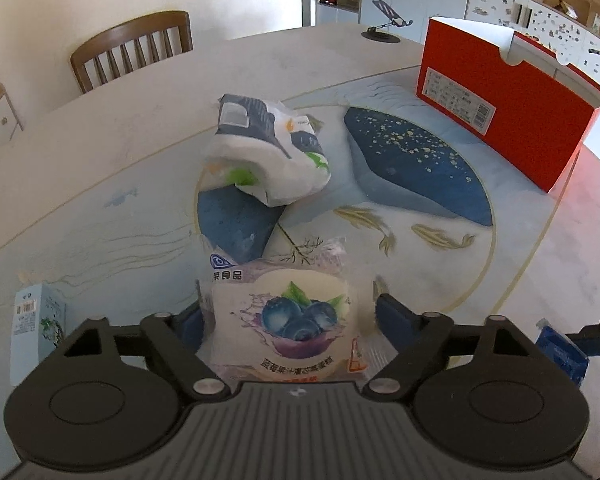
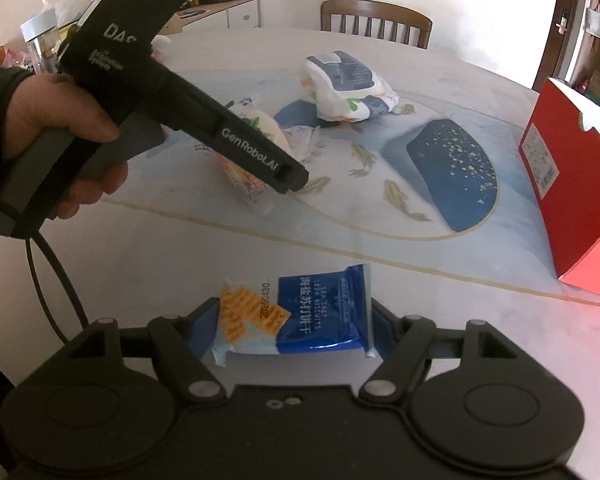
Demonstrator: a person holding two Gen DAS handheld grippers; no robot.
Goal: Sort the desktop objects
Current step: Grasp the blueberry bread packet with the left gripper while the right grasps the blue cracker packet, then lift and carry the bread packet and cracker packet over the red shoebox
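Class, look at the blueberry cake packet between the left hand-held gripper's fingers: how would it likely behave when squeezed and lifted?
The cake packet is probably soft: a pale round cake shows through thin film, so a hard squeeze may crush it. It looks light for its size. The glossy wrapper with loose crinkled ends could slip or sag.

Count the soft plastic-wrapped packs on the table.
3. The blueberry cake pack sits inside the left claw, the blue biscuit pack inside the right claw, the white tissue pack mid-table. Others may lie out of view.
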